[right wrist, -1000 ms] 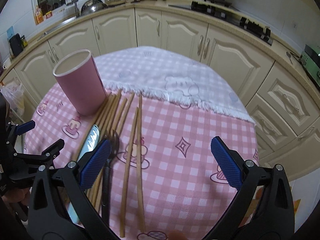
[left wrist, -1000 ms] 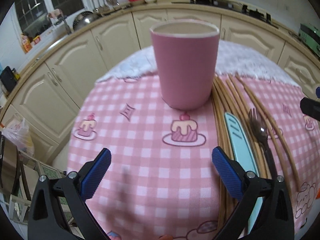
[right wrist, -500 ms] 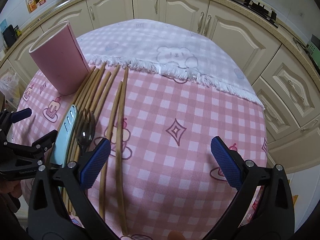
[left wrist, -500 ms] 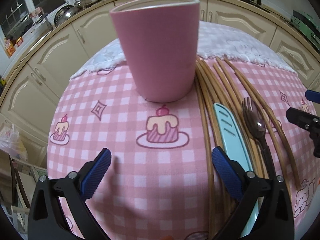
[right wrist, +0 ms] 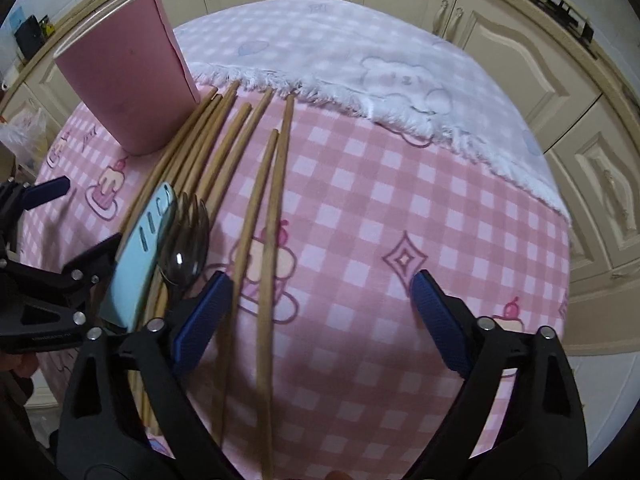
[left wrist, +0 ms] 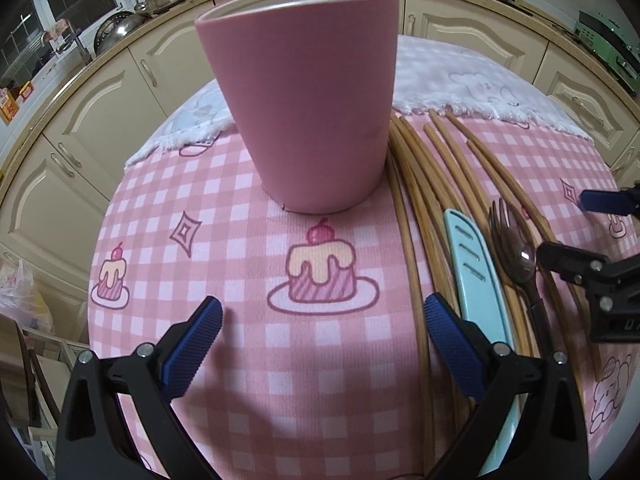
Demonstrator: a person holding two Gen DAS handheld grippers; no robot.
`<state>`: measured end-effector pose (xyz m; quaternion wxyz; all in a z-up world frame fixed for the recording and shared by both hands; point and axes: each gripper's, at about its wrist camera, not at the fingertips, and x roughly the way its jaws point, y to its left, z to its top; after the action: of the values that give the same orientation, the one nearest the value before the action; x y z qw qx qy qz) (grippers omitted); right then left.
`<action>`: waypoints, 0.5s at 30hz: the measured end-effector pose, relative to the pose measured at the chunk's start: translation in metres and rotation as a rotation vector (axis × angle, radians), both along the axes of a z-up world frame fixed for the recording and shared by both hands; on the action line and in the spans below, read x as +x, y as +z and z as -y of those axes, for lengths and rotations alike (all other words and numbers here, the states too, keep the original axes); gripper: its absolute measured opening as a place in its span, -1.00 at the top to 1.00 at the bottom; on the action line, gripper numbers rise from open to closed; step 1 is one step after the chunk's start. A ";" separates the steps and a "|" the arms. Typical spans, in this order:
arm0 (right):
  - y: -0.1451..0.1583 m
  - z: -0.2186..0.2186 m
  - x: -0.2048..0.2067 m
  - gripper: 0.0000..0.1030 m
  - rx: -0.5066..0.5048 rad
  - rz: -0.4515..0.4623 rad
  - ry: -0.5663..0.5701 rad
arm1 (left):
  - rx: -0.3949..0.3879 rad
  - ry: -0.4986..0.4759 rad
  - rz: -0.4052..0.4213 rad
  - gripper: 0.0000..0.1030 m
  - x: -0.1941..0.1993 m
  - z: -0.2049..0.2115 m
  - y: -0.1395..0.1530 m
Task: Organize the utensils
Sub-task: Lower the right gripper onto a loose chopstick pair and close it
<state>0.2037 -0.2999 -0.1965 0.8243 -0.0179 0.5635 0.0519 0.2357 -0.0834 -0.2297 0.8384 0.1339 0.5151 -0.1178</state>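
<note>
- The left gripper (left wrist: 322, 322) hangs over the pink checked tablecloth (left wrist: 248, 280) in front of the pink cup (left wrist: 308, 104), jaws wide apart, empty.
- The right gripper (right wrist: 320, 292) has just been narrowing its jaws; they stand apart, unclamped, above the two rightmost wooden chopsticks (right wrist: 272, 216).
- More chopsticks, a light blue knife (right wrist: 140, 248) and a dark spork (right wrist: 186, 248) lie just beside the upright cup.

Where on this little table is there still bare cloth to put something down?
Bare pink checked cloth lies between the loose chopsticks and the white fringed cloth. More lies in front of the pink cup, around the cake print. Beside the cup it is crowded: chopsticks, blue utensil, dark spork.
</note>
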 end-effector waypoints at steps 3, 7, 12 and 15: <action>0.003 -0.002 0.007 -0.27 0.023 -0.004 -0.002 | 0.006 -0.022 -0.005 -0.87 0.000 0.002 0.000; 0.007 0.002 0.016 0.07 0.071 -0.010 -0.023 | -0.010 -0.042 -0.027 -0.80 0.006 0.003 0.001; 0.005 -0.008 0.030 0.09 0.014 -0.013 0.003 | -0.033 -0.046 -0.047 -0.66 0.012 0.005 0.002; 0.003 -0.015 0.039 0.15 -0.019 -0.005 0.012 | -0.040 -0.059 -0.047 -0.47 0.016 0.012 0.004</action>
<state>0.2426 -0.2853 -0.1931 0.8224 -0.0292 0.5659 0.0516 0.2521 -0.0950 -0.2260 0.8247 0.1297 0.5279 -0.1558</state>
